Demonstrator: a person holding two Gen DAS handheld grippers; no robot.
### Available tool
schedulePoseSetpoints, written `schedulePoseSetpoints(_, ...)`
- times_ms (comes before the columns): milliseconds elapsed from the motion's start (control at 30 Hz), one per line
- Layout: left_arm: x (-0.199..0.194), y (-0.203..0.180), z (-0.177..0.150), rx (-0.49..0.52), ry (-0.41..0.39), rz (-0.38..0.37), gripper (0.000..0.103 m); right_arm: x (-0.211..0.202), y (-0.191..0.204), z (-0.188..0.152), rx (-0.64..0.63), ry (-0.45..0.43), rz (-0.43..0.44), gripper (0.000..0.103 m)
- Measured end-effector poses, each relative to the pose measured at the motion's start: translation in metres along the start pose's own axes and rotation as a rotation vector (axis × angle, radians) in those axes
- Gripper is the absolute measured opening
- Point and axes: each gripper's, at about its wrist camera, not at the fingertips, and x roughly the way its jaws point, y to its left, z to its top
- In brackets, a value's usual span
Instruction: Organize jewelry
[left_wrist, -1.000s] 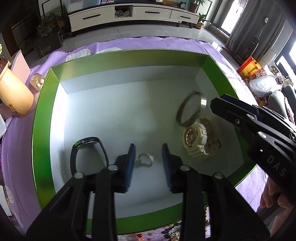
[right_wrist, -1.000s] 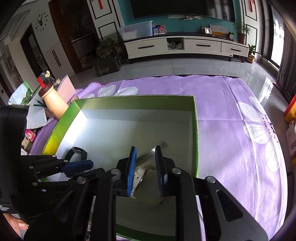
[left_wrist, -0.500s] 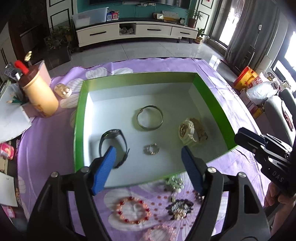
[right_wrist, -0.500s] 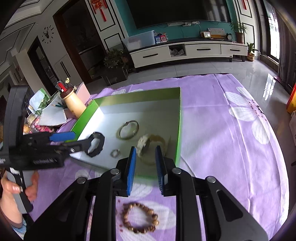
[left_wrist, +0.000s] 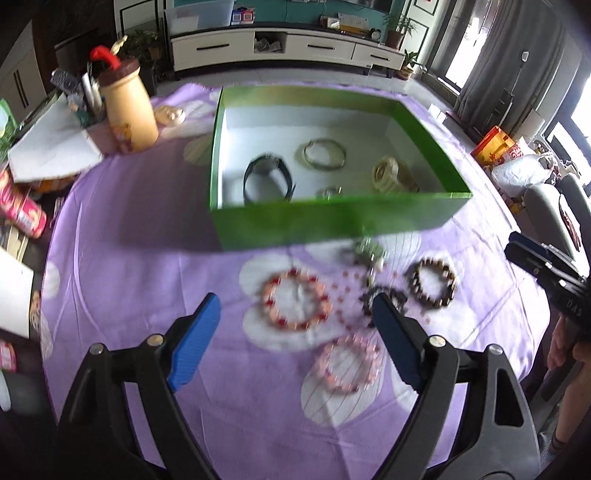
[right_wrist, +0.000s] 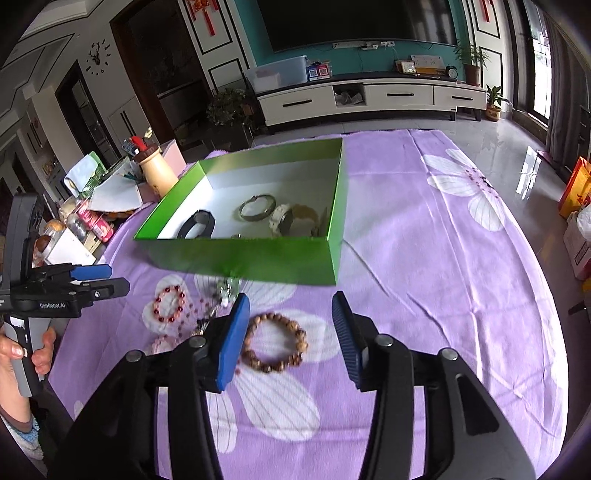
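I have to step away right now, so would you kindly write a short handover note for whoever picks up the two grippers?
Left gripper: open, empty, above the cloth near the red bead bracelet.
Right gripper: open, empty, over the brown wooden bracelet.
Done: the green box holds the black watch, metal bangle, cream watch and small ring.
Left: the red, brown and pink bracelets, the dark brooch-like piece and the silvery piece by the box front, all on the purple cloth.
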Motion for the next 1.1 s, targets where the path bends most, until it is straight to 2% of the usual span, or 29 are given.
schedulePoseSetpoints(200, 0.011, 0.004, -0.043, -0.003, 0.044, 0.031, 0.085, -0.005, 0.012, -0.028, -0.021, 0.026, 0.027, 0.047)
schedulePoseSetpoints(367, 0.02, -0.003, -0.061, -0.008, 0.055, 0.034, 0.083, 0.0, 0.032, -0.054, -0.058, 0.059, 0.077, 0.047)
schedulePoseSetpoints(467, 0.024, -0.01, -0.063, 0.012, 0.048, 0.057, 0.072, 0.008, 0.044, -0.065, -0.069, 0.085, 0.107, 0.047)
schedulePoseSetpoints(633, 0.036, -0.023, -0.064, 0.065, 0.05, 0.087, 0.046, 0.028, 0.064, -0.075, -0.102, 0.13, 0.123, 0.047)
schedulePoseSetpoints(700, 0.039, -0.024, -0.064, 0.067, 0.051, 0.076, 0.039, 0.034, 0.069, -0.076, -0.112, 0.137, 0.125, 0.047)
schedulePoseSetpoints(767, 0.042, -0.028, -0.065, 0.086, 0.042, 0.091, 0.036, 0.04, 0.072, -0.075, -0.114, 0.145, 0.123, 0.047)
schedulePoseSetpoints(900, 0.04, -0.033, -0.068, 0.114, 0.024, 0.065, 0.01, 0.053, 0.075, -0.071, -0.132, 0.159, 0.114, 0.046)
schedulePoseSetpoints(1100, 0.038, -0.013, -0.065, 0.04, 0.027, 0.021, 0.008, 0.07, 0.083, -0.066, -0.153, 0.18, 0.109, 0.039)
